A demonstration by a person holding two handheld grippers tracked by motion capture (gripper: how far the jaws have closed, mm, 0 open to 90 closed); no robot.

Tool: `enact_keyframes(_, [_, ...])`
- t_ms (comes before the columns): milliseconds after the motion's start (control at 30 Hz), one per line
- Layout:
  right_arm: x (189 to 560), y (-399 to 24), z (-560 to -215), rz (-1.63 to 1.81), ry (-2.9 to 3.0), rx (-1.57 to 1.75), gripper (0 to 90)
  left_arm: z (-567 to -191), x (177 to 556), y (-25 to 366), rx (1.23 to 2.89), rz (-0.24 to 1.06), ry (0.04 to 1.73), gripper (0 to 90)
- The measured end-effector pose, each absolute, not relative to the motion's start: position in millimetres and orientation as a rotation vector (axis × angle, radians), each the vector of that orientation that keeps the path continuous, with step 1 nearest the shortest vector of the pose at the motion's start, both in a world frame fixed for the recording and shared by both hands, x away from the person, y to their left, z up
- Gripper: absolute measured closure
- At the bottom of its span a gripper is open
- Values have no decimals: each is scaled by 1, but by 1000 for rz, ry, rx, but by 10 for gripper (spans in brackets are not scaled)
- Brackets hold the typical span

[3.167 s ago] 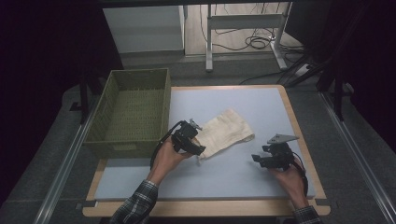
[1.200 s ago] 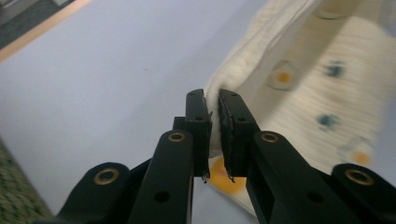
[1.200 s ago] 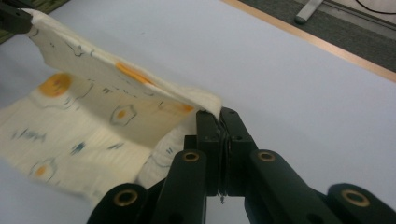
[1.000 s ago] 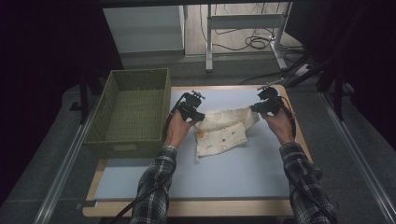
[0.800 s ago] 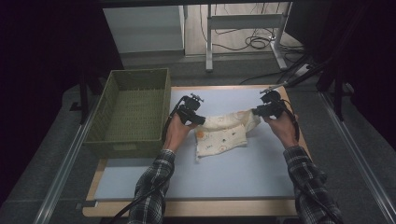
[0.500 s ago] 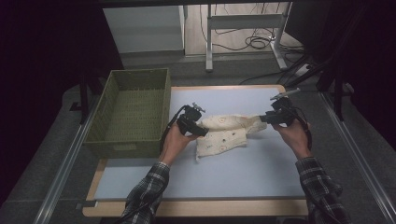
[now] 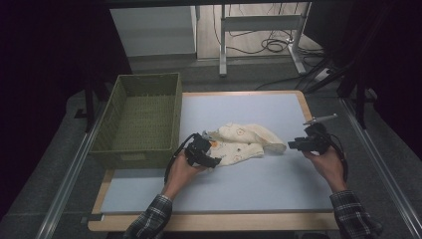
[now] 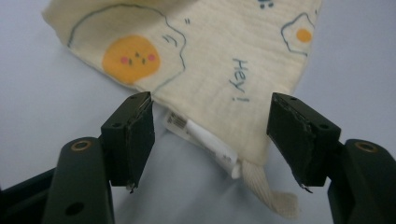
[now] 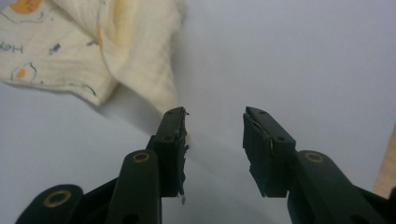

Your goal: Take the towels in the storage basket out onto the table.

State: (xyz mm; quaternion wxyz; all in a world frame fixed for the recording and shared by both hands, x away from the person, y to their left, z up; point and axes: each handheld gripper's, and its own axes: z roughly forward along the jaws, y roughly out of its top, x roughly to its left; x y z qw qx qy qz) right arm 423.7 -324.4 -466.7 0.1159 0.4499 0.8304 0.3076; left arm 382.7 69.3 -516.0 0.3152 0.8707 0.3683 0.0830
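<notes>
From above, a cream cloth (image 7: 244,143) lies crumpled and folded over itself near the middle of the bench (image 7: 249,189), whose pale blue-grey mat sits inside a wooden rim. The left gripper (image 7: 211,160) rests at the cloth's near left corner and the right gripper (image 7: 293,145) sits just off its right tip, both black and hard-edged against the soft fabric. A green woven basket (image 7: 139,119), rectangular with sloping walls, stands at the bench's left edge, well clear of the hands; plaid sleeves (image 7: 149,224) come in from the near edge. In the left gripper view the cloth (image 8: 215,60) is thin crinkled muslin printed with fried eggs and "Hey!", with a white label (image 8: 205,140) and a ribbed loop at its corner; the jaws have just been opening and stand released, that corner lying between them untouched. In the right gripper view the jaws have likewise been opening and hold nothing, the cloth's folded tip (image 9: 140,60) just beyond the left jaw on bare mat.
</notes>
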Motion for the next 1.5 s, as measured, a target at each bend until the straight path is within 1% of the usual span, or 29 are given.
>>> enact_keyframes(167, [414, -326, -477, 975, 2458, 1322, 592, -522, 380, 70, 2285, 217, 972, 329])
enact_keyframes(200, [413, -324, -480, 994, 2464, 1309, 581, -523, 380, 70, 2285, 207, 970, 332])
enact_keyframes(267, [413, -317, -485, 1010, 2467, 1300, 526, -526, 379, 67, 2293, 203, 960, 333])
enact_keyframes(367, [419, -304, -496, 981, 2486, 1278, 528, -527, 375, 62, 2316, 270, 938, 358])
enact_keyframes(400, [422, -301, -500, 971, 2486, 1272, 589, -526, 374, 62, 2314, 271, 935, 392])
enact_keyframes(433, [423, -299, -503, 972, 2485, 1260, 682, -526, 373, 62, 2310, 274, 924, 455])
enact_keyframes(467, [424, -297, -503, 979, 2489, 1248, 766, -526, 371, 62, 2308, 275, 908, 527])
enact_keyframes(500, [424, -296, -502, 979, 2490, 1238, 842, -526, 369, 62, 2312, 281, 894, 627])
enact_keyframes(533, [423, -296, -498, 977, 2491, 1229, 861, -525, 368, 62, 2323, 287, 883, 767])
enact_keyframes(567, [422, -298, -493, 972, 2488, 1222, 867, -524, 366, 61, 2333, 306, 879, 825])
enact_keyframes(600, [420, -300, -486, 965, 2488, 1214, 869, -522, 365, 62, 2333, 320, 878, 840])
enact_keyframes(667, [415, -306, -469, 943, 2471, 1200, 870, -514, 364, 64, 2300, 323, 884, 845])
enact_keyframes(767, [414, -321, -440, 903, 2427, 1198, 870, -495, 362, 70, 2258, 359, 896, 838])
enact_keyframes(867, [422, -338, -415, 873, 2362, 1231, 869, -482, 366, 72, 2255, 403, 926, 828])
enact_keyframes(967, [442, -349, -403, 847, 2307, 1283, 864, -481, 380, 70, 2280, 453, 983, 814])
enact_keyframes(1000, [451, -351, -404, 824, 2302, 1296, 841, -484, 386, 69, 2294, 460, 1004, 805])
enact_keyframes(1033, [460, -352, -409, 799, 2305, 1320, 777, -488, 391, 68, 2306, 451, 1023, 784])
enact_keyframes(1067, [469, -353, -415, 777, 2311, 1363, 722, -492, 395, 67, 2313, 435, 1034, 747])
enact_keyframes(1133, [477, -354, -429, 740, 2332, 1415, 669, -500, 398, 65, 2328, 440, 1046, 648])
enact_keyframes(1233, [470, -356, -438, 766, 2338, 1411, 636, -506, 396, 66, 2326, 440, 1044, 563])
enact_keyframes(1333, [452, -358, -438, 792, 2348, 1383, 630, -507, 398, 70, 2312, 426, 1058, 540])
enact_keyframes(1400, [435, -356, -438, 811, 2381, 1355, 634, -507, 399, 72, 2300, 403, 1061, 541])
enact_keyframes(1500, [408, -348, -445, 848, 2450, 1296, 642, -508, 399, 73, 2298, 403, 1055, 540])
